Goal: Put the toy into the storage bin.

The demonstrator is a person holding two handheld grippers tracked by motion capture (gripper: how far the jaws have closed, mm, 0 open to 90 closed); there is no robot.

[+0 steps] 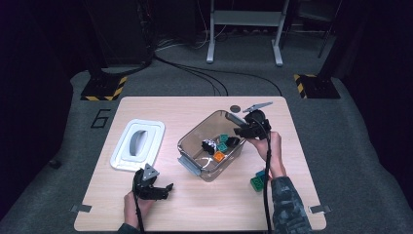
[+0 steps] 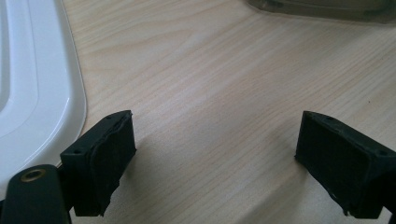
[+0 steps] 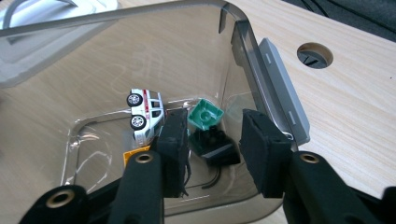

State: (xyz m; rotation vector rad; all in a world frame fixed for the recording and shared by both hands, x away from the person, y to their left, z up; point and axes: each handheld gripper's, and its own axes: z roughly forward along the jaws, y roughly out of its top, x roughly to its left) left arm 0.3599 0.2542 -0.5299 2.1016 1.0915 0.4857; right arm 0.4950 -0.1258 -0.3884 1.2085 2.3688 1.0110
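A clear plastic bin stands mid-table, holding a white toy car, teal blocks, an orange block and a black toy. My right gripper reaches over the bin's right rim. In the right gripper view its jaws stand apart above the black toy, and the pads do not press on it. A green block and the toy car lie just beyond. My left gripper rests open near the table's front left, with bare wood between its fingers.
A white lid lies left of the bin, close beside the left jaw. A green block and a blue-green block sit on the table by the right forearm. A round hole is in the tabletop behind the bin.
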